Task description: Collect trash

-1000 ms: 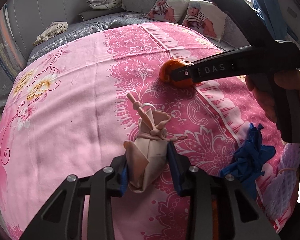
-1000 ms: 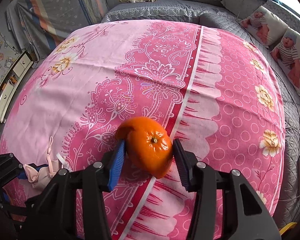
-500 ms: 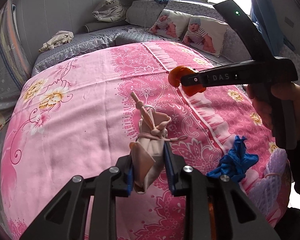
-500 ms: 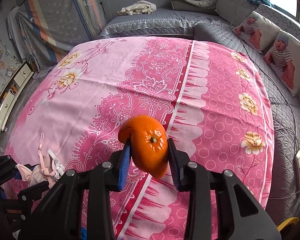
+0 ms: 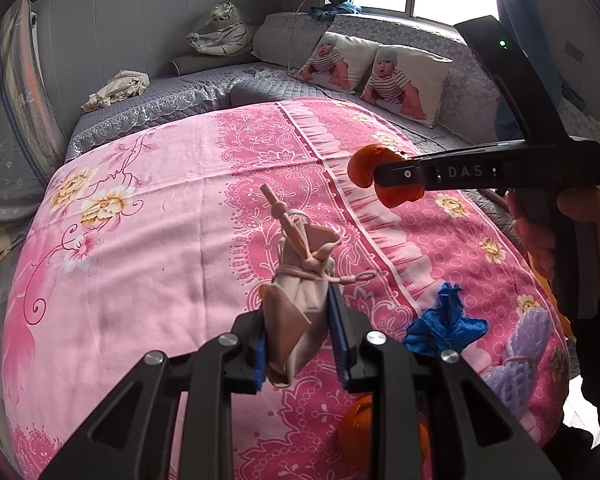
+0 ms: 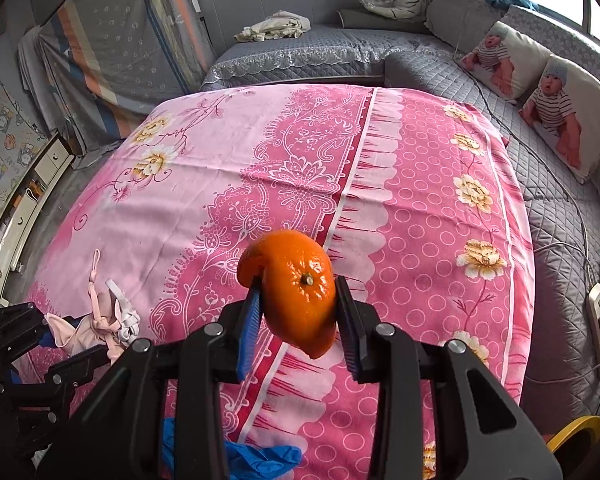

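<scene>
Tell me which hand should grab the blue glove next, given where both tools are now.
Neither yet: both are full. The left tool is shut on the knotted beige glove, the right tool on the orange peel. Once emptied, probably the left: the blue glove lies just beside its fingers.

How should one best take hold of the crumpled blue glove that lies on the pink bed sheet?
Probably by the raised, bunched middle of the crumpled blue rubber glove, coming from above with the fingers astride it. It lies limp and low on the pink flowered bed sheet, so a side approach finds little; the upstanding folds offer the most to pinch.
</scene>
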Demonstrator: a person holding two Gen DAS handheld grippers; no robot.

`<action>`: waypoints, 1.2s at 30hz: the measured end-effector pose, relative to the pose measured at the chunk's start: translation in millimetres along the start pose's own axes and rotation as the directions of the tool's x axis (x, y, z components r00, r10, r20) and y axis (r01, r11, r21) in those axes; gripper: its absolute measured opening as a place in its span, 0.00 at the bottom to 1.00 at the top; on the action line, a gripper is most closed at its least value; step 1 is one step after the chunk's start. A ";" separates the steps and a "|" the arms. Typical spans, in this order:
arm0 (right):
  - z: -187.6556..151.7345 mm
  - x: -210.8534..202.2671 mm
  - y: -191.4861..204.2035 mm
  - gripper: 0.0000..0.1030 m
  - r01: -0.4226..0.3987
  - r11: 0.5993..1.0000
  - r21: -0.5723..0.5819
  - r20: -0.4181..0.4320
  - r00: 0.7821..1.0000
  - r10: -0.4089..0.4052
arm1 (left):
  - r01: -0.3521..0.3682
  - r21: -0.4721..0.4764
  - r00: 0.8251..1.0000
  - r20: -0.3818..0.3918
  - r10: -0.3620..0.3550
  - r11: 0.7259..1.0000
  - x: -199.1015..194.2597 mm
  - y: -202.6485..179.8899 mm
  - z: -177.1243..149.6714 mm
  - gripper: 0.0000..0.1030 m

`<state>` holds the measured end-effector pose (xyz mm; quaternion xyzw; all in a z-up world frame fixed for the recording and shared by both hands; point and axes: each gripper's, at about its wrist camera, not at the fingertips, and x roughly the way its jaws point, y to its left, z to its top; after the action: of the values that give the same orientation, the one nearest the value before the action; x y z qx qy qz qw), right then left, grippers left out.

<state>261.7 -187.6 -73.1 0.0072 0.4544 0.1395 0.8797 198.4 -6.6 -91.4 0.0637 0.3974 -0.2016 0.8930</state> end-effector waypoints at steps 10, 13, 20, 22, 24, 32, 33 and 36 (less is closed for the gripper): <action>-16.1 -27.3 -22.1 0.32 -0.018 0.999 0.037 0.032 0.999 0.016 | 0.028 0.018 0.999 0.024 -0.028 0.999 -9.5 -32.5 10.7 0.24; -22.1 -37.4 -33.9 0.32 -0.015 0.998 0.054 0.045 0.999 0.012 | 0.042 0.028 0.999 0.029 -0.043 0.999 -11.6 -45.9 13.1 0.24; -39.5 -64.1 -71.0 0.32 0.011 0.993 0.116 0.080 0.997 -0.020 | 0.073 0.078 0.996 0.053 -0.077 0.994 -15.6 -86.1 24.4 0.24; -45.2 -72.7 -82.3 0.32 0.019 0.990 0.137 0.094 0.995 -0.032 | 0.084 0.094 0.994 0.060 -0.090 0.992 -15.9 -97.1 28.1 0.24; -50.6 -80.5 -93.0 0.32 0.024 0.987 0.157 0.107 0.993 -0.041 | 0.104 0.108 0.992 0.062 -0.111 0.989 -15.7 -107.7 31.6 0.24; -71.7 -105.6 -135.3 0.33 0.053 0.969 0.241 0.145 0.985 -0.090 | 0.164 0.166 0.981 0.071 -0.178 0.972 -15.0 -150.0 40.1 0.24; -74.6 -109.1 -141.0 0.33 0.056 0.966 0.254 0.150 0.984 -0.096 | 0.171 0.171 0.980 0.072 -0.186 0.970 -14.8 -154.7 40.7 0.24; -84.2 -119.9 -157.9 0.33 0.064 0.953 0.296 0.168 0.979 -0.118 | 0.191 0.201 0.975 0.075 -0.209 0.961 -15.1 -172.1 43.3 0.24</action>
<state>166.2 -379.1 -49.0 0.1275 0.3868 0.0297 0.9128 148.3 -170.5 -43.0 0.0995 0.3375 -0.3311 0.8756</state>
